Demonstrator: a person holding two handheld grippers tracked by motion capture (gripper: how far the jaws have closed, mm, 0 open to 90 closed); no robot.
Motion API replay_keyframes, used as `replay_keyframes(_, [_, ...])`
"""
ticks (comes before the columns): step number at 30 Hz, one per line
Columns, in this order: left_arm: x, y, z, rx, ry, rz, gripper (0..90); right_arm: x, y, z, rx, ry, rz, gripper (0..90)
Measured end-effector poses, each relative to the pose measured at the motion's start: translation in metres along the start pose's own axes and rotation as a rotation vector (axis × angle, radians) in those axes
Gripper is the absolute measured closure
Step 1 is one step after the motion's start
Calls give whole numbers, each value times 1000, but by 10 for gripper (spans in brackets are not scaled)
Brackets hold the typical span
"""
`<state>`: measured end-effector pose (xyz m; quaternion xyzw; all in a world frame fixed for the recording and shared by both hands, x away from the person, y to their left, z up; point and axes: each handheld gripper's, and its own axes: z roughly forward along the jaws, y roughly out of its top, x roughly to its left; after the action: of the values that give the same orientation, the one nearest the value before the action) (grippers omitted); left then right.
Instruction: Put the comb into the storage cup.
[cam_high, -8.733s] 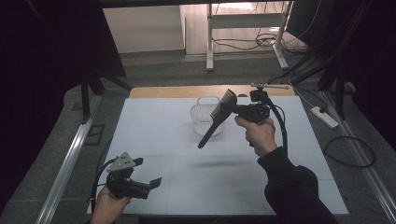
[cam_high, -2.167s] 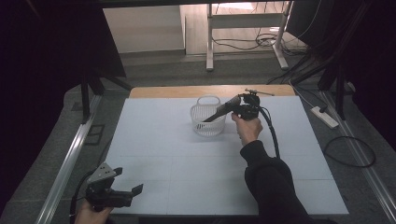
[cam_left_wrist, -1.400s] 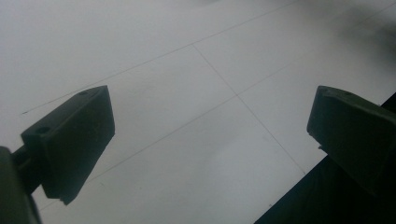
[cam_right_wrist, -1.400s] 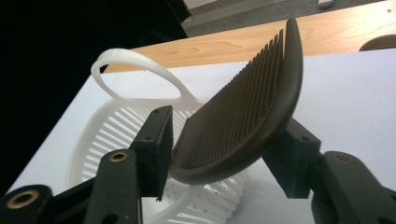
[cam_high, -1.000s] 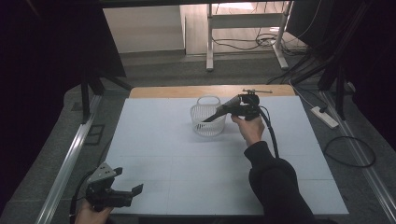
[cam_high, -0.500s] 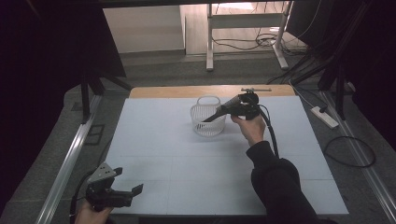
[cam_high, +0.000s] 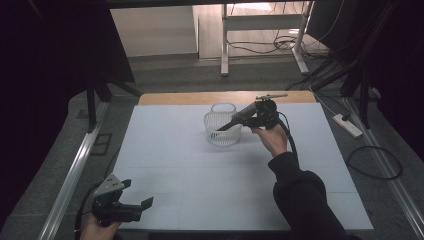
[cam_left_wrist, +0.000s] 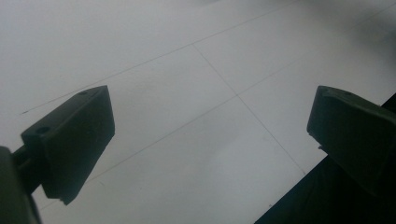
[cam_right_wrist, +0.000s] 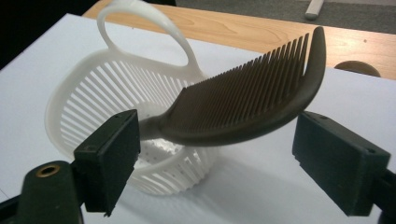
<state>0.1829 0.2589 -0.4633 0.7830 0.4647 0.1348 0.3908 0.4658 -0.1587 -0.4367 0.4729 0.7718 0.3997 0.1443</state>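
Black comb (cam_right_wrist: 247, 100) hides its handle inside the white basket (cam_right_wrist: 93, 93).

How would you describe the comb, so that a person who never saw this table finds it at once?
Look at the white table and find the white slatted basket near its far edge. The comb leans out of that basket, handle end inside, between the open jaws of the right gripper. It is the one dark, fine-toothed thing there.

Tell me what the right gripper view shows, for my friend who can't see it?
A dark comb leans handle-down in a white slatted basket, between the right gripper's two black jaws, which have just been opening and no longer press it. The basket stands on a white table.
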Motion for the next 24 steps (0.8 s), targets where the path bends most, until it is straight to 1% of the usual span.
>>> replay_keyframes(6, [0, 0, 0, 0, 0, -1, 18, 0, 0, -3, 12, 35, -5, 97])
replay_keyframes(10, [0, 0, 0, -1, -1, -2, 18, 2, -2, -3, 21, 43, -22, 77])
replay_keyframes(17, [1, 0, 0, -6, -5, -3, 17, 3, -3, -8, 22, 30, -54, 71])
replay_keyframes(21, [1, 0, 0, -5, -4, -4, 17, 4, -5, -13, 19, 40, -66, 68])
replay_keyframes(24, [1, 0, 0, -5, -4, -4, 16, 4, -7, -15, 31, 48, -74, 57])
